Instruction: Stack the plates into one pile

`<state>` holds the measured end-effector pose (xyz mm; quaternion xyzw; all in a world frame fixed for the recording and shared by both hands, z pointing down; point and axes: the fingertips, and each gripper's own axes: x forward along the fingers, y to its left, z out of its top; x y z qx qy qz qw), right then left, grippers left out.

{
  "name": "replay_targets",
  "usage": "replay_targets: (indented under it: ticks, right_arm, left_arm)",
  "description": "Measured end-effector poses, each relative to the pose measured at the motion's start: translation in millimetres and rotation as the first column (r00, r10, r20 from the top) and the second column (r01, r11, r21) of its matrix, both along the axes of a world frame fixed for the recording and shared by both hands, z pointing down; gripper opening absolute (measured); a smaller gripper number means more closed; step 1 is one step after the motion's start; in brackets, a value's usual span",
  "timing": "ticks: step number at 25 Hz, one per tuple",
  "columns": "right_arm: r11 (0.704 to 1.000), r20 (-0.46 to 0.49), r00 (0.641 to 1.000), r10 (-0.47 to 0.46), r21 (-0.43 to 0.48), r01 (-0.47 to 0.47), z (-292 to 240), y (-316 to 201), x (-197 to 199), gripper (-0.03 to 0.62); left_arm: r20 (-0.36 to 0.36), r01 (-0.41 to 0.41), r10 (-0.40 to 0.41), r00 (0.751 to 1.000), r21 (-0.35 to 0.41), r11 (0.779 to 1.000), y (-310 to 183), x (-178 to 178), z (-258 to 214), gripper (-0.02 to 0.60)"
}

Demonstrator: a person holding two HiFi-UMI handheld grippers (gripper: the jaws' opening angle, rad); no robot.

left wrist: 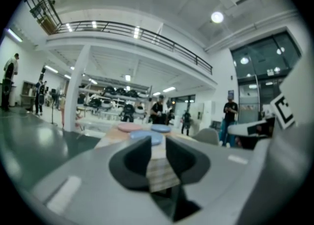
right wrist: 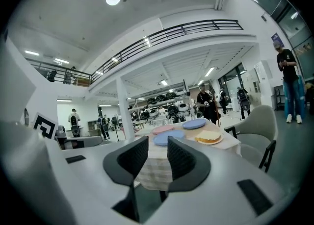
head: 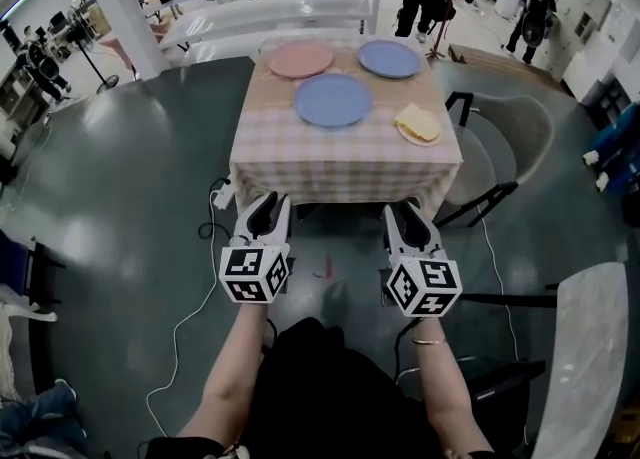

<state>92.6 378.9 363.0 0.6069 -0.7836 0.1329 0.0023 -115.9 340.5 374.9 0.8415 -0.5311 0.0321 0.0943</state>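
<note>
Four plates lie apart on a small table with a checked cloth [head: 340,162]: a pink plate [head: 299,60] at the back left, a blue plate [head: 389,58] at the back right, a larger blue plate [head: 332,100] in the middle, and a yellow plate [head: 419,125] at the right edge with something pale yellow on it. Both grippers hover short of the table's near edge, above the floor. The left gripper [head: 268,205] and the right gripper [head: 405,211] each show a small gap between the jaws with nothing in it. Ahead of the right gripper [right wrist: 158,146] stand the plates [right wrist: 169,137]; the left gripper [left wrist: 158,144] faces them too.
A grey chair [head: 510,137] stands at the table's right side. White cables [head: 190,307] trail over the dark floor at the left. A white tabletop [head: 590,347] fills the lower right. Shelving and several people are behind the table.
</note>
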Motion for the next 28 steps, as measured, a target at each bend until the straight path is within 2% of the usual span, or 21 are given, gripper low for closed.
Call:
replay_targets:
  ticks: [5, 14, 19, 28]
  right_arm:
    - [1.0, 0.035, 0.999, -0.026, -0.012, 0.026, 2.1, -17.0, 2.9, 0.135]
    - [1.0, 0.041, 0.999, -0.023, -0.015, 0.024, 9.2, -69.3, 7.1, 0.163]
    - [0.999, 0.036, 0.999, -0.01, -0.041, 0.012, 19.8, -115.1, 5.9, 0.167]
    - [0.996, 0.039, 0.999, 0.01, -0.084, -0.006, 32.7, -221.7, -9.2, 0.167]
  left_arm:
    - [-0.002, 0.012, -0.012, 1.0, 0.005, 1.0, -18.3, 0.7, -0.5, 0.129]
    - [-0.008, 0.023, -0.023, 1.0, 0.016, 1.0, -74.6, -1.5, 5.7, 0.133]
    - [-0.003, 0.011, -0.011, 1.0, -0.002, 1.0, -124.5, 0.0, 17.4, 0.155]
    - [0.003, -0.014, 0.014, 1.0, -0.058, 0.998, -228.3, -10.7, 36.5, 0.155]
